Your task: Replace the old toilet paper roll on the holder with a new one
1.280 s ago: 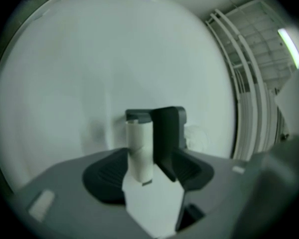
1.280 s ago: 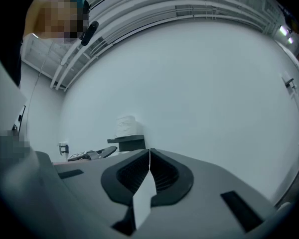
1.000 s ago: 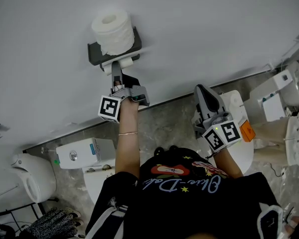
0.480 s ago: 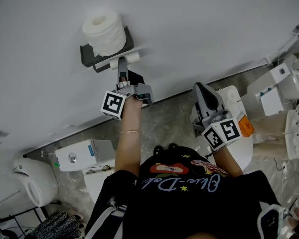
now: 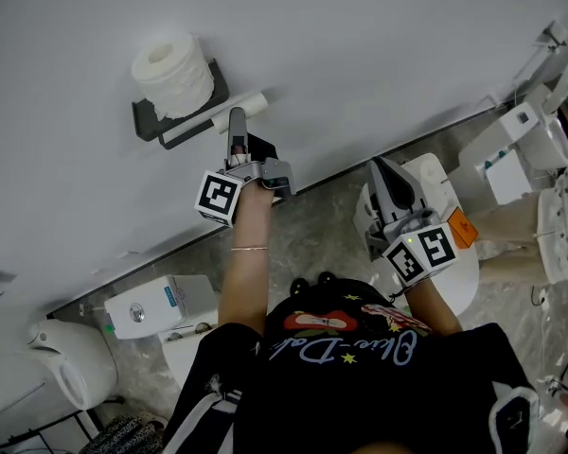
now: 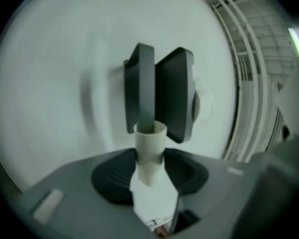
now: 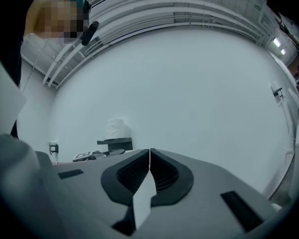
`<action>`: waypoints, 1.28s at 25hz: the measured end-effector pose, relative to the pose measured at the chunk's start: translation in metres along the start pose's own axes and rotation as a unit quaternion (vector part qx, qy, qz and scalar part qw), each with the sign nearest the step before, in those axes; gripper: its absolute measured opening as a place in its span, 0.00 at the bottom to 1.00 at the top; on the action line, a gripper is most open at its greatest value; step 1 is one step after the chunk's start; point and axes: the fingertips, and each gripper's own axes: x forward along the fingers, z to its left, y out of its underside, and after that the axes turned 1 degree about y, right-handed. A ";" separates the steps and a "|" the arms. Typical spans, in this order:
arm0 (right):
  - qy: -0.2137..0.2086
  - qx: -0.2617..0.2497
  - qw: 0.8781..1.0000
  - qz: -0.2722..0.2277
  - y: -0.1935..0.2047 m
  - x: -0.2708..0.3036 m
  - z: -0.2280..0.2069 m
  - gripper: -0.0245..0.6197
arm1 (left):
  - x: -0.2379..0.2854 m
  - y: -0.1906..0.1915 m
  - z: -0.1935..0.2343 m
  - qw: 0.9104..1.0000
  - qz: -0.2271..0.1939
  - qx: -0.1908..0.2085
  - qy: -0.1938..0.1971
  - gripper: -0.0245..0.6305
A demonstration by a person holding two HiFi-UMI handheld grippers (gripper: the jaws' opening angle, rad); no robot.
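Left claw (image 5: 237, 117), jaws just closing narrow, gripped one empty cardboard tube (image 5: 251, 102) just beside the wall holder (image 5: 144, 118). One full roll (image 5: 173, 72) sat atop it. Right claw (image 5: 380, 168) was closed, empty, above a toilet (image 5: 457, 284).

Head view looks steeply down, holder (image 5: 175, 113) at upper left. Left gripper view faces this holder (image 6: 174, 93) closely; right gripper view shows the holder (image 7: 114, 142) far off, centre left.
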 end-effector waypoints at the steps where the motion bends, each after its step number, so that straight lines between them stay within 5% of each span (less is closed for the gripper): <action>1: 0.002 0.000 1.000 0.000 0.000 -0.001 -0.001 0.06 | 0.001 0.002 0.002 1.000 0.003 0.001 -0.001 0.28; 19: 0.013 0.008 1.000 -0.003 0.002 -0.012 -0.002 0.06 | -0.022 0.033 -0.033 0.999 0.038 -0.013 0.026 0.28; 25: -0.028 0.019 0.999 -0.001 0.008 0.003 0.020 0.06 | -0.079 -0.019 -0.061 0.997 -0.003 0.076 0.020 0.28; 32: -0.087 0.032 0.996 0.013 0.021 0.024 0.057 0.06 | -0.142 -0.078 -0.099 0.975 -0.053 0.216 0.008 0.27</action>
